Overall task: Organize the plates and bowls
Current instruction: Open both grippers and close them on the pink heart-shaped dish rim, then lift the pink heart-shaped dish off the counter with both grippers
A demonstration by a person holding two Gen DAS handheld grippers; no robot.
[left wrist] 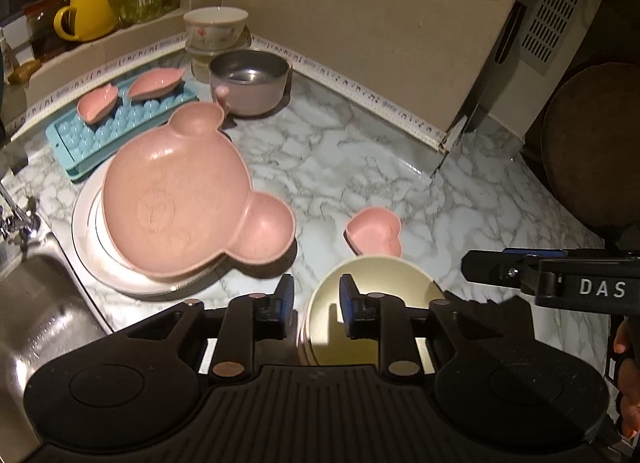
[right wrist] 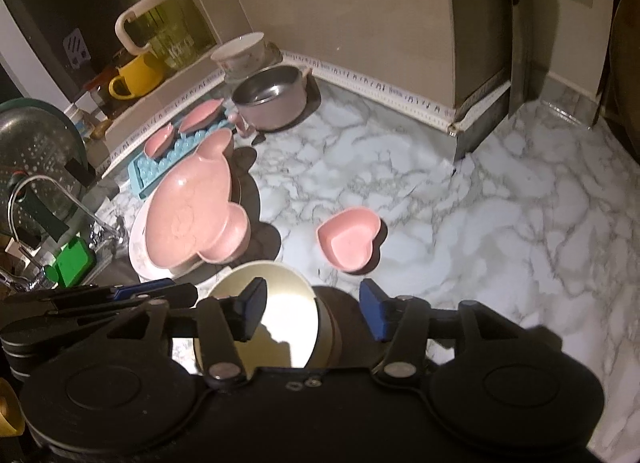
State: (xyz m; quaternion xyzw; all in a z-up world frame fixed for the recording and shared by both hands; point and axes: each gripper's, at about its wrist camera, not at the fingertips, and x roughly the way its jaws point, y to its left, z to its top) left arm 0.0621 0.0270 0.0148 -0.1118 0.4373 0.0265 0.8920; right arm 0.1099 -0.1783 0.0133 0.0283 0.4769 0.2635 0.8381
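A: How far along does the sorting look?

B: Partly done, I'd judge. The bear-shaped pink plate (left wrist: 188,199) already lies on the white plate (left wrist: 86,239) by the sink (left wrist: 36,303), so one stack is begun. The cream bowl (left wrist: 372,303) sits on the table (left wrist: 360,167) right under both grippers.

A: Is either one holding it?

B: It seems not. The left gripper (left wrist: 316,301) has its jaws a little apart, straddling the bowl's left rim without pressing it. The right gripper (right wrist: 312,311) is spread wide across the bowl's right rim, and its pads look clear of it.

A: What's left to tidy?

B: The pink heart dish (right wrist: 350,241) stands alone just beyond the cream bowl. Two small pink dishes (left wrist: 132,93) rest on the blue ice tray (left wrist: 80,135). The steel-lined bowl (left wrist: 250,81) and the floral bowl (left wrist: 216,29), which sits on a stack of others, are at the back corner.

A: Anything in the way?

B: The heart dish is close enough to get nudged, I'd say. The tap (right wrist: 48,199) and a colander (right wrist: 36,151) crowd the left side. A yellow mug (left wrist: 86,19) and a glass jug (right wrist: 160,19) stand on the ledge, well clear. The right half of the table lies bare.
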